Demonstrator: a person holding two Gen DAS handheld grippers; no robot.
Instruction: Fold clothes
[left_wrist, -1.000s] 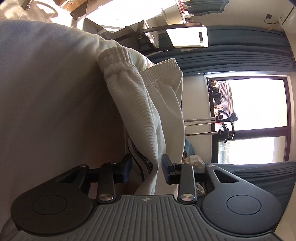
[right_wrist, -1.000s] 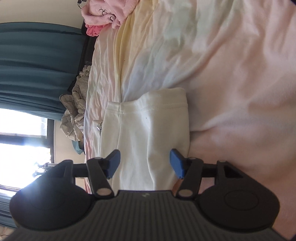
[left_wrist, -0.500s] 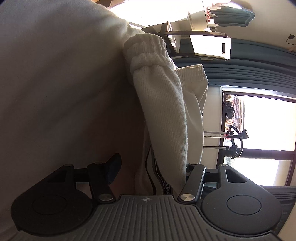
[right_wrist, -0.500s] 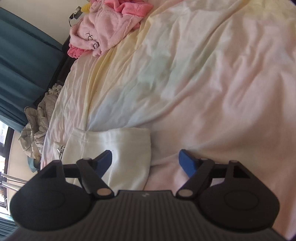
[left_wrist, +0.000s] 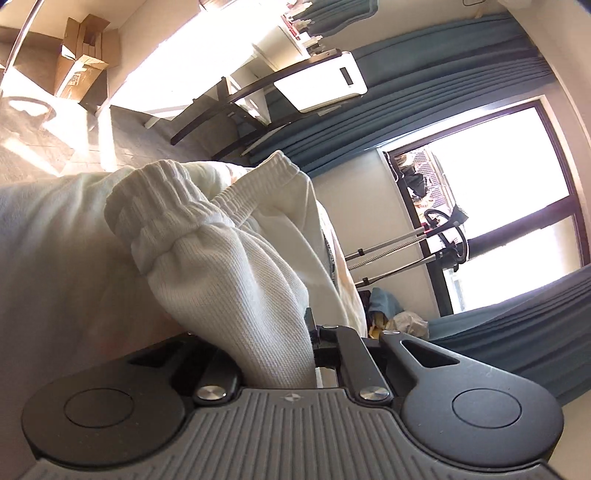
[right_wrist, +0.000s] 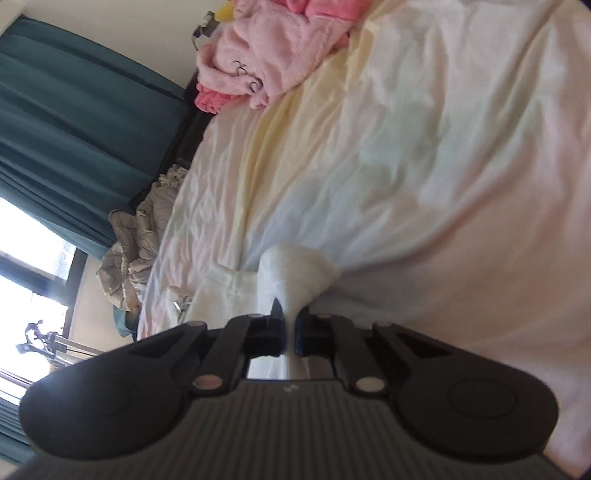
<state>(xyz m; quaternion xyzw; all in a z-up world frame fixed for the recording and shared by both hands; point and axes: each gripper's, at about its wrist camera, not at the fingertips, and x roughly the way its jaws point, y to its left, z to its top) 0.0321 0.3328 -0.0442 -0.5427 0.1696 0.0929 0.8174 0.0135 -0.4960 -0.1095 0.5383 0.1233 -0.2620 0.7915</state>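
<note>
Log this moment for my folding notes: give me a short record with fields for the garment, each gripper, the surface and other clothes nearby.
garment: cream sweatpants, ribbed elastic cuffs bunched up, partly lifted off the bed
left gripper: jaws have just closed, shut on the sweatpants' leg fabric
right gripper: jaws have just closed, shut on a pinched fold of the sweatpants
surface: bed sheet, pale pastel, wrinkled
other clothes: pink fleece garment at the far end of the bed
background: teal curtains, bright window
</note>
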